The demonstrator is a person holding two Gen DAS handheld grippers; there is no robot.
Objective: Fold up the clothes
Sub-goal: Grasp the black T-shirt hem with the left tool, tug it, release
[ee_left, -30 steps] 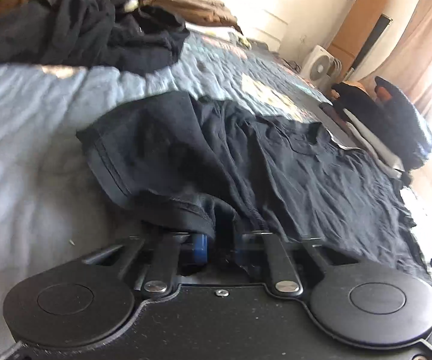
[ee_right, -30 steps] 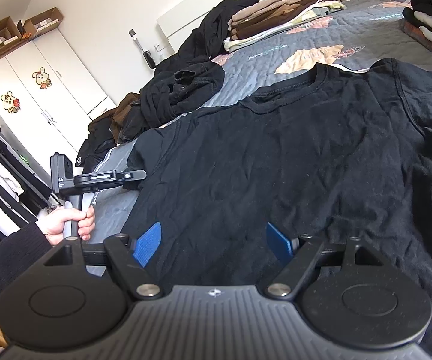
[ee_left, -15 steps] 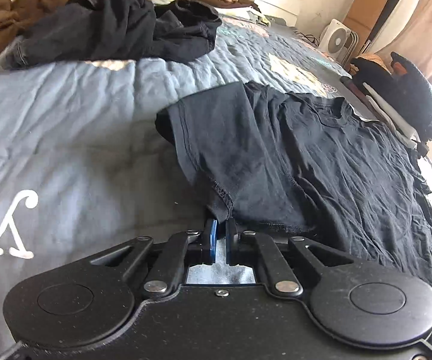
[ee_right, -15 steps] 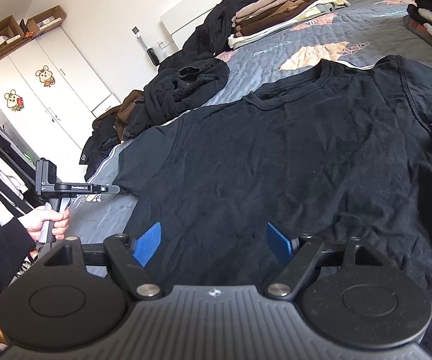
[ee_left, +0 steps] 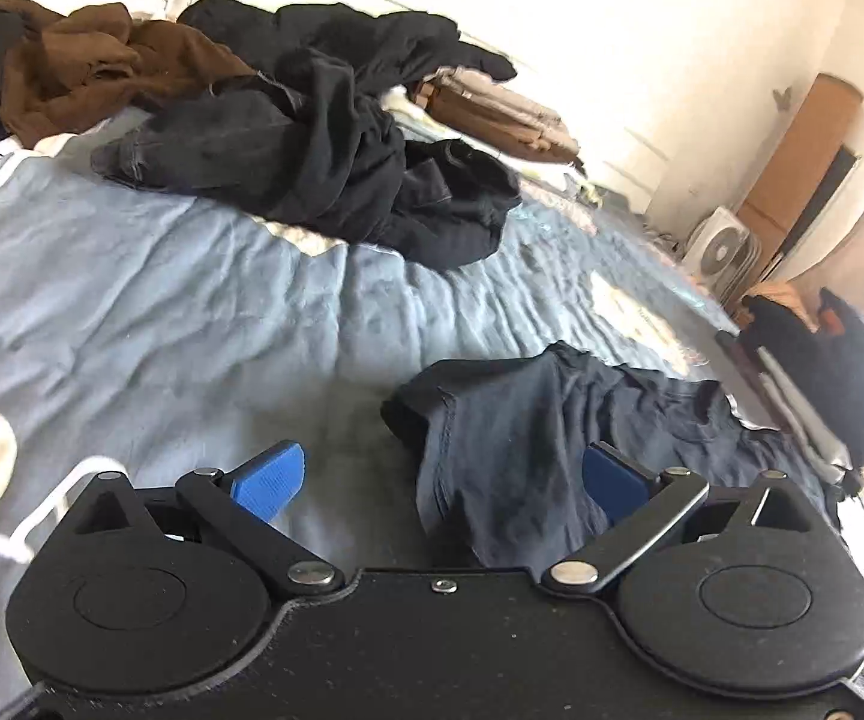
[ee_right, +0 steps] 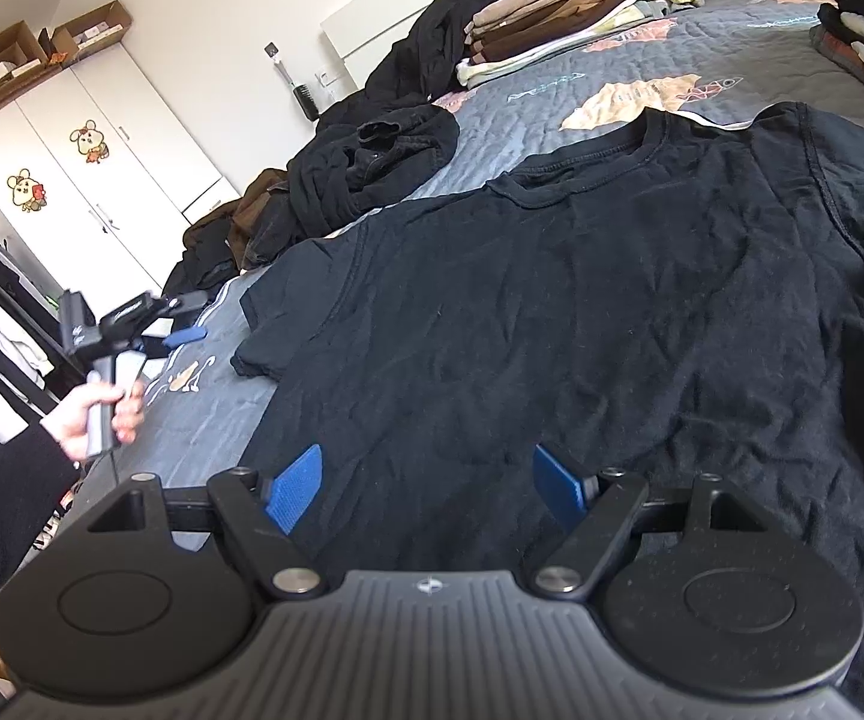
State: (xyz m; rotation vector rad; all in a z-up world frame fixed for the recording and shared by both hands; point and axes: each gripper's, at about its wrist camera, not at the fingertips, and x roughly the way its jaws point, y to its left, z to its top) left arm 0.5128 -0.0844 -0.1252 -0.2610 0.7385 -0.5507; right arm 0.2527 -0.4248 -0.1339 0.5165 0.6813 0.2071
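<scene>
Across the middle of the right view the tee (ee_right: 582,312) lies flat on the bed (ee_right: 702,84). Left fingers (ee_left: 438,480) just popped apart, sleeve (ee_left: 492,450) dropped; right fingers (ee_right: 426,489) spread, empty. I'd smooth wrinkles before folding.

The left wrist camera sits just behind the left tongs (ee_left: 441,483) and looks forward and downward across the bed (ee_left: 192,312) from near its side edge, towards the heap of dark clothes (ee_left: 336,162) and the far corner with the fan (ee_left: 723,252). The right wrist camera sits just behind the right tongs (ee_right: 429,495), close over the black T-shirt (ee_right: 582,312), facing up the bed (ee_right: 642,60) towards the headboard and the wardrobe (ee_right: 90,150). Both views share the T-shirt's sleeve (ee_left: 492,420) at the side edge, the dark heap and the folded stack (ee_right: 564,18); the right view also takes in the left tongs.
</scene>
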